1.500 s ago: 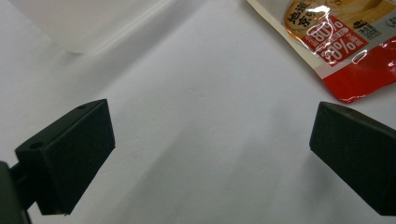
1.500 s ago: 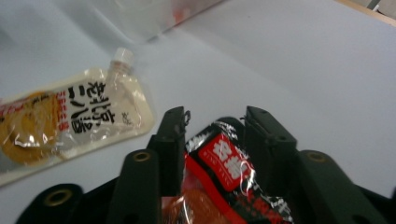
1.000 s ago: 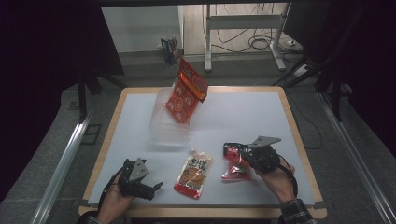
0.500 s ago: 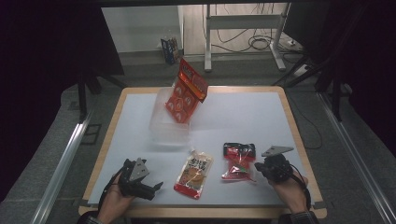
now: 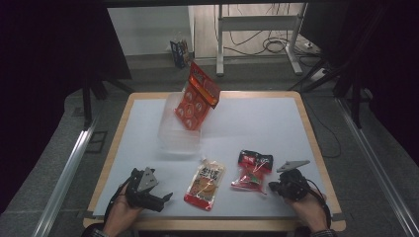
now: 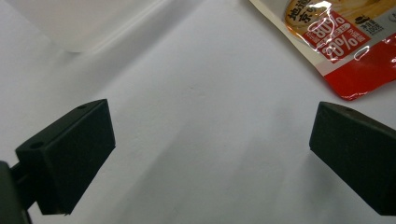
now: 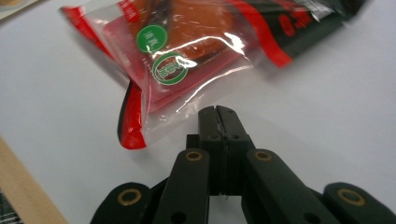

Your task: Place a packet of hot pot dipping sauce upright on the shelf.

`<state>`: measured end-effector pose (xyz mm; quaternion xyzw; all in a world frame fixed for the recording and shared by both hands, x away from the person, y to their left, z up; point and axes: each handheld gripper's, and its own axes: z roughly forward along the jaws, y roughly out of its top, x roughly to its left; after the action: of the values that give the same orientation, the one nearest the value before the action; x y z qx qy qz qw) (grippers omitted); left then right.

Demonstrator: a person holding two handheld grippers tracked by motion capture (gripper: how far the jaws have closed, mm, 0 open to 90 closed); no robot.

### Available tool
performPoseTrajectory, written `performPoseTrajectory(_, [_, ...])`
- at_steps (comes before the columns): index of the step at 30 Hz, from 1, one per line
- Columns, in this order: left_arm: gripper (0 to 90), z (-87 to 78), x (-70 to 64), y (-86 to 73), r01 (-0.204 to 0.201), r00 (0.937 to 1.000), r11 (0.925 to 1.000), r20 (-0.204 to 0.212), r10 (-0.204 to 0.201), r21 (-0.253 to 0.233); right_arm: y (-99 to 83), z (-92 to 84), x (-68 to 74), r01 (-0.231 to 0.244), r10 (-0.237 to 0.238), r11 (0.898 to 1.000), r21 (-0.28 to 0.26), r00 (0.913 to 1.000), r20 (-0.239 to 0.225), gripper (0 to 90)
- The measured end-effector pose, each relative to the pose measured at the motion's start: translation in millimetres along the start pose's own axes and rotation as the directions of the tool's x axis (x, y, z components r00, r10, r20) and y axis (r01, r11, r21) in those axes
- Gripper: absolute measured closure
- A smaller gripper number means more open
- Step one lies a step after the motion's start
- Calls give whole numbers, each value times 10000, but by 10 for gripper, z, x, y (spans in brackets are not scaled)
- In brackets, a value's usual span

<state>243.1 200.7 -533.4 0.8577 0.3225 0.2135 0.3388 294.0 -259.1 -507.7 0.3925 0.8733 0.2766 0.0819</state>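
We're looking at the red and black snack packet (image 5: pixel 252 171), which is lying flat on the white surface (image 5: pixel 257 123) near the front right, just beside our right gripper (image 7: pixel 218 112). That gripper is sitting clenched with nothing between its jaws, its tips just short of the packet's clear crimped edge, not touching as far as we can tell.

To the left of it, the orange noodle-style pouch (image 5: pixel 205 183) is lying flat too, and further back a clear plastic container (image 5: pixel 178 131) is standing with a red bag (image 5: pixel 196 96) propped up in it. Our left gripper (image 6: pixel 210 154) is resting over bare surface at the front left, jaws spread wide and holding nothing, with the pouch's corner just off to one side.

What we're worrying about: if we're going for the packet next, the closed jaws are going to have to open first, and that shiny film is probably slippery. Pushing in low could just be shoving the packet along the surface instead of getting under its edge. Pinching only the thin seal might let the heavier end droop and slide out. And the red bag is leaning in its container, so dropping more in could be tipping it.
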Motion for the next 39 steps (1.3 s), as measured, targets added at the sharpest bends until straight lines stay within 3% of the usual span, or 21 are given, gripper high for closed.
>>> performPoseTrajectory(11, [2, 2, 1, 11, 237, 9997, 9997, 116, -236, -85, 112, 118, 227, 725, -720, 9973, 68, 9958, -557, 887])
performPoseTrajectory(18, [4, 23, -39, 40, 215, 9994, 9997, 273, -213, -95, 188, 200, 395, 1315, -1308, 9913, 29, 9878, -841, 885])
performPoseTrajectory(21, [5, 19, -45, 51, 266, 9991, 9995, 346, -261, -140, 167, 181, 383, 1170, -1157, 9931, 78, 9885, -974, 871])
performPoseTrajectory(30, [9, 18, -92, 94, 238, 9986, 9997, 484, -235, -68, 30, 24, 150, 830, -829, 9965, -30, 9965, 140, 762])
performPoseTrajectory(39, [51, 15, -169, 222, 399, 9937, 9982, 1068, -349, -453, -39, -82, 21, 459, -423, 9973, -581, 9972, 616, 631])
